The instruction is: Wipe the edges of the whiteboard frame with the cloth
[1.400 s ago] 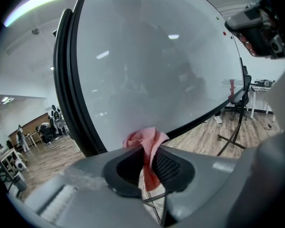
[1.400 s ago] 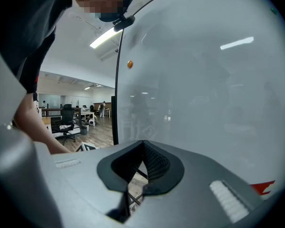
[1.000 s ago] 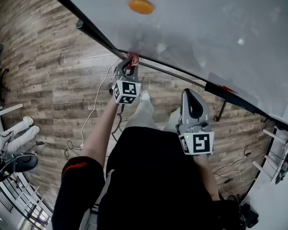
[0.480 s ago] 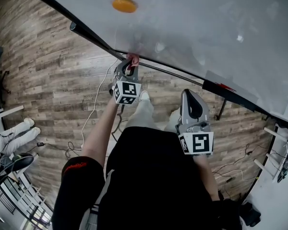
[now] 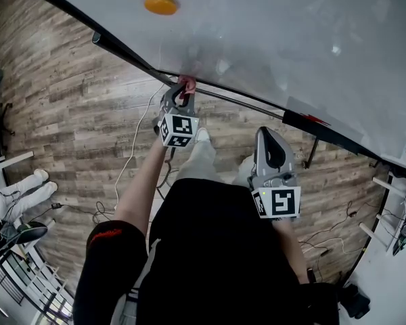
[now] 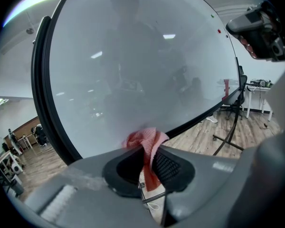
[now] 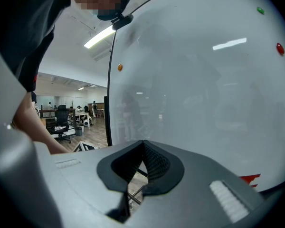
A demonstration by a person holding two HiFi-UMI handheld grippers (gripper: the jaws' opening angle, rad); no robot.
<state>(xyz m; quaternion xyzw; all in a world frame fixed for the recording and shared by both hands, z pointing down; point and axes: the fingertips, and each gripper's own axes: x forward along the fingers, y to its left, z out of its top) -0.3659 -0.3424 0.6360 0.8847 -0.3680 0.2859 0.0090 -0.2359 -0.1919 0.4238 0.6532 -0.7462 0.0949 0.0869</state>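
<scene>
At the bottom-left corner of the board: pink cloth pressed to the black whiteboard frame, right by the meeting of side rail and bottom rail.
Left gripper: clamped tight on the cloth, a folded tuft poking out ahead of the pads, a tail hanging below.
Right gripper: closed on nothing, held low near the waist, well apart from the board, idle.
Contact: hard to call from the head view; probably on the rail itself, possibly riding on the white surface just above it.
Step in hand: by the look of it, wiping at the corner, with the long bottom edge yet to cover.
Risk, cloth: pulled out of the pinch if snagged on the corner joint; only a small bite of fabric held.
Risk, scraping: bare jaw tips on the frame, with the tuft folded back under too much pressure.
Risk, drift: sliding off the narrow rail onto the board face, so cleaning the wrong part.
Risk, footing: white cable on the floor, underfoot during any side-step along the board.
</scene>
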